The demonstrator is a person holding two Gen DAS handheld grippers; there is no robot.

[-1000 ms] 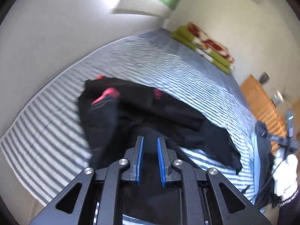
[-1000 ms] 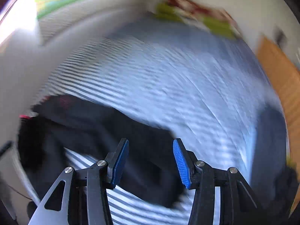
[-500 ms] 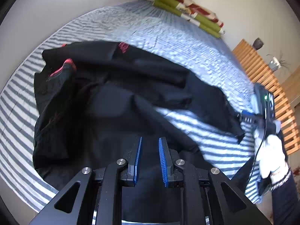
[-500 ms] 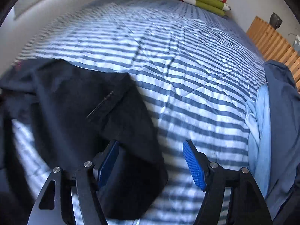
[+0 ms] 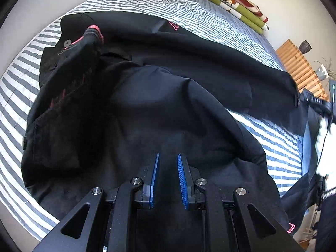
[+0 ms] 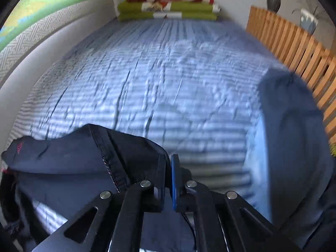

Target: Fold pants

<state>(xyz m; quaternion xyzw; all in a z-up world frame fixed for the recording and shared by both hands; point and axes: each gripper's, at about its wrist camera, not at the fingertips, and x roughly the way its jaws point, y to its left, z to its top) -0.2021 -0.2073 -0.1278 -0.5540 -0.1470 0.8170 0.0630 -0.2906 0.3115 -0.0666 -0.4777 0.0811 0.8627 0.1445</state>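
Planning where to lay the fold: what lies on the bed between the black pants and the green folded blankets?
Right wrist view: only bare striped bedspread between the black pants and the green folded blankets.

Left gripper (image 5: 167, 174) jaws stand narrowly parted; right gripper (image 6: 168, 176) jaws are pressed nearly together

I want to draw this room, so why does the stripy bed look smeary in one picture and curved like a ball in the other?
Right wrist view: the striped bedspread is motion-blurred, though the right gripper and black pants look sharper. Left wrist view: sharp, but the fisheye lens bends the bedspread into a dome; sunlight brightens stripes beside the pants.
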